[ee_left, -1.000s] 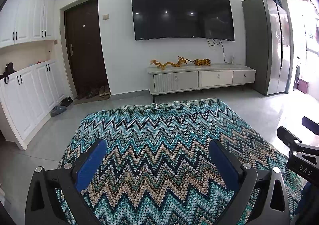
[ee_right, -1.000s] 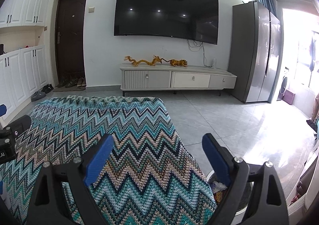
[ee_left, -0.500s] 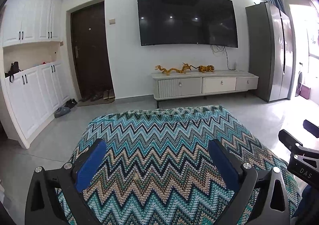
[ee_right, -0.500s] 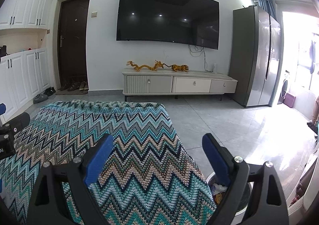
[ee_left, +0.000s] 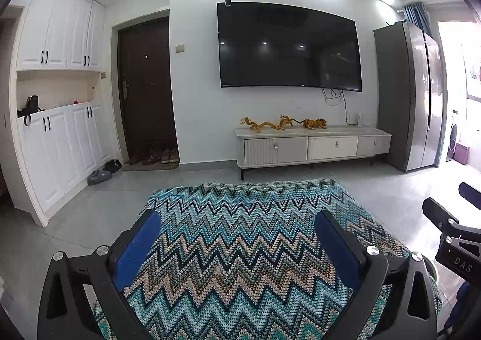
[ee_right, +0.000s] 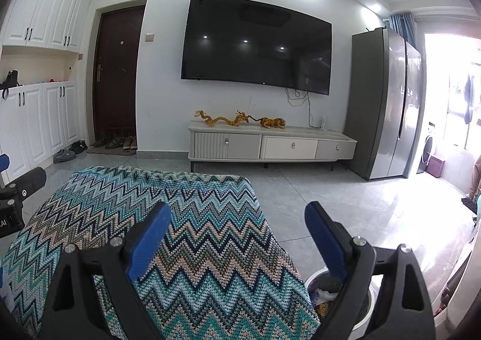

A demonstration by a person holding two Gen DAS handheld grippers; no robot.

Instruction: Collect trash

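My left gripper (ee_left: 236,219) is open and empty, held above a table covered with a zigzag-patterned cloth (ee_left: 240,249). My right gripper (ee_right: 237,213) is open and empty, over the cloth's right edge (ee_right: 210,249). A round trash bin (ee_right: 330,295) with crumpled wrappers inside stands on the floor just right of the table, partly hidden behind my right finger (ee_right: 324,237). No trash shows on the cloth. The right gripper shows at the right edge of the left wrist view (ee_left: 451,237).
A TV stand (ee_right: 270,144) with gold dragon figures sits under a wall TV (ee_right: 255,45). A grey fridge (ee_right: 387,105) stands to the right. White cabinets (ee_left: 57,144), a dark door (ee_left: 147,90) and shoes are at the left. Grey tile floor (ee_right: 360,204) surrounds the table.
Both views have tilted up and drawn back a little, so more wall and ceiling show. Both grippers stay open and empty.
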